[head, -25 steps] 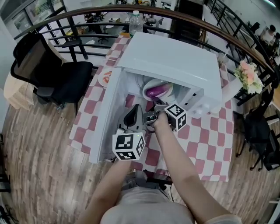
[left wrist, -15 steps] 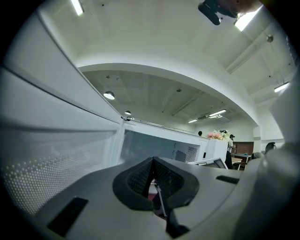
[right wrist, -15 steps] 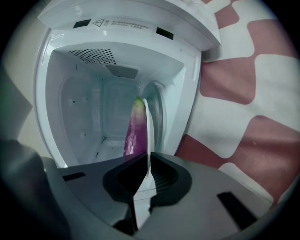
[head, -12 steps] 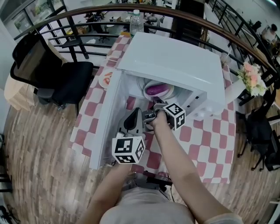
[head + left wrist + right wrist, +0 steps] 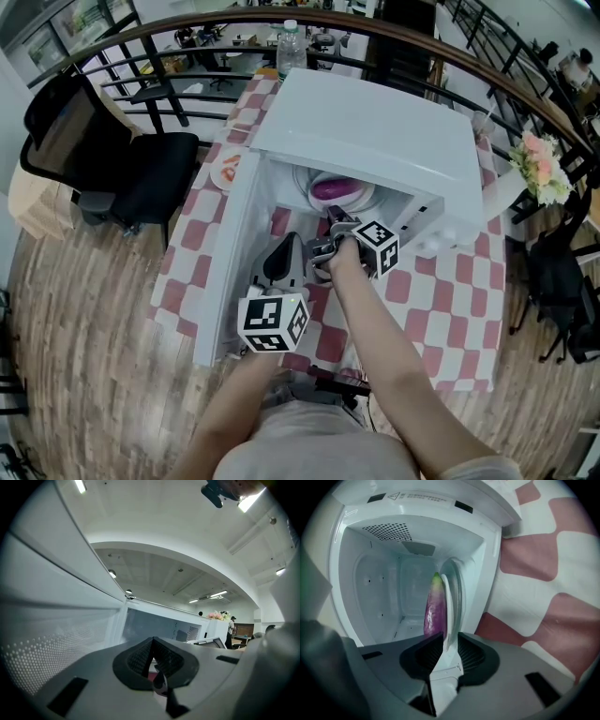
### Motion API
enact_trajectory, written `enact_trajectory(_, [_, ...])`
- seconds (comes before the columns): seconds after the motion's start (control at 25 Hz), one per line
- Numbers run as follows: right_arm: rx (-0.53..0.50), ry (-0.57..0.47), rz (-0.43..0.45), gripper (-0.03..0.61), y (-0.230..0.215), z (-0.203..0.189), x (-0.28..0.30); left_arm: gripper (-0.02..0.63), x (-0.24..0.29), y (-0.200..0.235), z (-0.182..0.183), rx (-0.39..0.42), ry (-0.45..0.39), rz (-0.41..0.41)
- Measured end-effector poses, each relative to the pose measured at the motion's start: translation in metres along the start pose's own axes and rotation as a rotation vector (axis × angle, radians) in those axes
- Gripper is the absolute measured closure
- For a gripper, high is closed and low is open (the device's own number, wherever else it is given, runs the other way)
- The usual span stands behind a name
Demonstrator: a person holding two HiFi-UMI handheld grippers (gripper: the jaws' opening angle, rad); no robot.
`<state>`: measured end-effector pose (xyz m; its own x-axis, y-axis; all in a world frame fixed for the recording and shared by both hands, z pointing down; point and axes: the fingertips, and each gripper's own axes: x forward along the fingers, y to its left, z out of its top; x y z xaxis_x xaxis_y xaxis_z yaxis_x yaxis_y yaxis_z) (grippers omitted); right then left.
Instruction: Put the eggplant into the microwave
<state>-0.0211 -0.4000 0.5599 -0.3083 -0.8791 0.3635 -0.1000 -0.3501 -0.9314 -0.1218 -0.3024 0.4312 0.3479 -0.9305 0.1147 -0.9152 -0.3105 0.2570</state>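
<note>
The white microwave point(image 5: 375, 122) stands on the checkered table with its door point(image 5: 230, 253) swung open to the left. Inside it, the purple eggplant point(image 5: 333, 190) point(image 5: 435, 609) lies on a white plate point(image 5: 361, 202) point(image 5: 446, 606). My right gripper point(image 5: 330, 225) point(image 5: 449, 646) is at the cavity mouth, its jaws opening on either side of the plate's near rim, with a thin gap showing. My left gripper point(image 5: 292, 242) point(image 5: 152, 641) hangs beside the open door, shut on nothing.
A water bottle point(image 5: 291, 47) stands behind the microwave, and a small plate of food point(image 5: 225, 169) sits at its left. Pink flowers point(image 5: 536, 164) and a white vase point(image 5: 497, 192) are at the right. A black chair point(image 5: 122, 159) stands left of the table.
</note>
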Motion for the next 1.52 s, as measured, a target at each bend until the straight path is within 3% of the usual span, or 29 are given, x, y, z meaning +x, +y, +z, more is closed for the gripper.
enact_trajectory(0.72, [0.033, 0.059, -0.051, 0.322, -0.021, -0.004, 0.010, 0.611, -0.001, -0.002, -0.010, 0.000, 0.026, 0.002])
enact_trajectory(1.24, [0.042, 0.081, -0.036, 0.282, -0.018, -0.008, 0.013, 0.611, -0.005, -0.002, -0.011, -0.004, 0.024, 0.011])
enact_trajectory(1.52, [-0.033, 0.145, -0.005, 0.282, -0.008, -0.012, -0.005, 0.611, -0.010, -0.009, -0.013, -0.004, 0.024, 0.002])
